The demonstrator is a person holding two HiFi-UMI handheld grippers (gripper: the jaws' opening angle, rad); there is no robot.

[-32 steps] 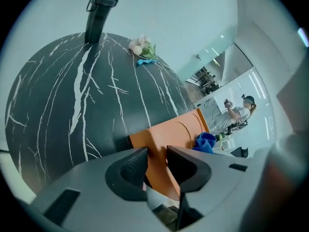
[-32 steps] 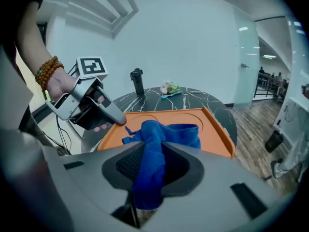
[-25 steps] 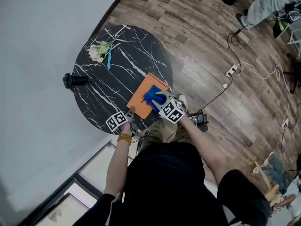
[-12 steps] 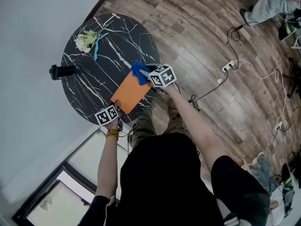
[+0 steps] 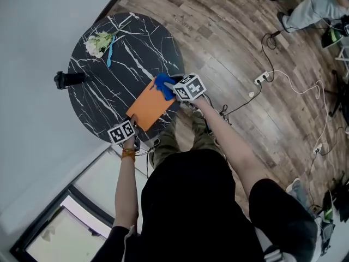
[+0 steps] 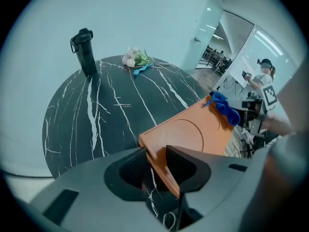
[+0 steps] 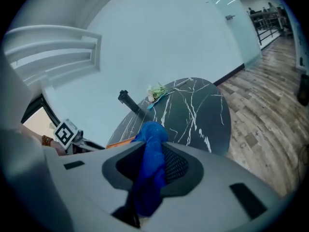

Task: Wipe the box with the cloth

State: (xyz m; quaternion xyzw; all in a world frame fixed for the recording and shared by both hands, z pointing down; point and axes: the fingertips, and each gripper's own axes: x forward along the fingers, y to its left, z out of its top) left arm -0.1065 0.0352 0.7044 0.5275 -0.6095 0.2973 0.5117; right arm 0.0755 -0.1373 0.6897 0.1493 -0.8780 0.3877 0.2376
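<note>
Between the jaws of the right gripper [image 7: 153, 178], which are closed tight, a bunched blue cloth [image 7: 152, 139] is pinched. The left gripper [image 6: 155, 161] is clamped on the near corner of the orange box [image 6: 193, 132], steadying it at the near edge of the black marble table [image 5: 103, 91]. The cloth rests on the box's far end. Judgement: wiping is under way. The surface towards the left gripper probably remains to be done, and how much has been covered cannot be told.

I am seeing free passage over the round black marble tabletop [image 5: 112, 94] between the flat orange box [image 5: 148, 106], black bottle [image 5: 68, 79] and white flower bunch [image 5: 95, 44].
</note>
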